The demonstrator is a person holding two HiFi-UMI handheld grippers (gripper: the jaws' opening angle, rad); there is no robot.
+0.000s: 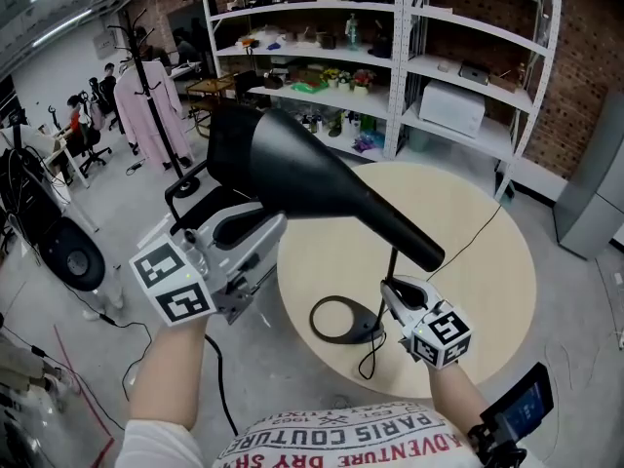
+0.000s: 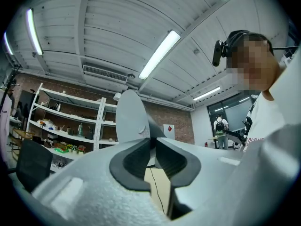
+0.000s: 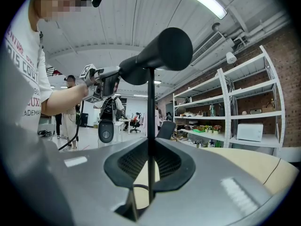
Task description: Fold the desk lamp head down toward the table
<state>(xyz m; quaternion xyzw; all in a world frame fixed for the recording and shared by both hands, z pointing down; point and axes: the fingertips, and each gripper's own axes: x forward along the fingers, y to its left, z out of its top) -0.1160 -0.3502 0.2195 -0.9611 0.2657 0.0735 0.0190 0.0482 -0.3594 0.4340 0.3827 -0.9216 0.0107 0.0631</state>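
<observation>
A black desk lamp stands on the round beige table (image 1: 492, 271). Its cone-shaped head (image 1: 302, 178) lies nearly level, wide end to the left, over a thin stem (image 1: 393, 263) and a ring base (image 1: 343, 322). My left gripper (image 1: 259, 225) is shut on the rim of the wide end; in the left gripper view that pale rim (image 2: 131, 117) rises from between the closed pads of the gripper (image 2: 151, 147). My right gripper (image 1: 393, 287) is shut on the stem (image 3: 150, 107) below the head (image 3: 164, 53), with its jaws (image 3: 149, 161) pinching the stem above the base (image 3: 141, 188).
The lamp's cable (image 1: 478, 234) trails across the table to the far right edge. White shelving (image 1: 468, 66) full of small items stands behind the table. A coat rack (image 1: 146, 96) and a black fan-like device (image 1: 73, 253) are on the floor at left. People are far off.
</observation>
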